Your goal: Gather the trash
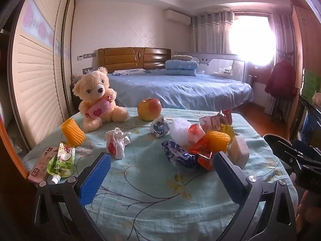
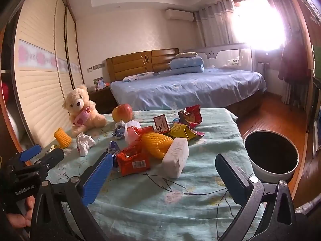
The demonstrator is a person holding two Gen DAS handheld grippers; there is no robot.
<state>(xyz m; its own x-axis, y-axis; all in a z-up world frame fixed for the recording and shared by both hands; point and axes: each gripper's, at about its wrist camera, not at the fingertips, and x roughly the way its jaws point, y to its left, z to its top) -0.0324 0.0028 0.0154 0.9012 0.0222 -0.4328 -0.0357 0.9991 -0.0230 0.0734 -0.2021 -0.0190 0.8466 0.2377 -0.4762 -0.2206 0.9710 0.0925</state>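
Right wrist view: right claw wide open, empty; pinch white foam block squarely, carry to bin; left claw gapes empty.

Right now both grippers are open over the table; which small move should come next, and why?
Probably ease the right gripper forward onto the white foam block. It lies nearest, just ahead of the open, empty jaws, loose on the floral tablecloth, and the round dark-lined bin stands on that side.
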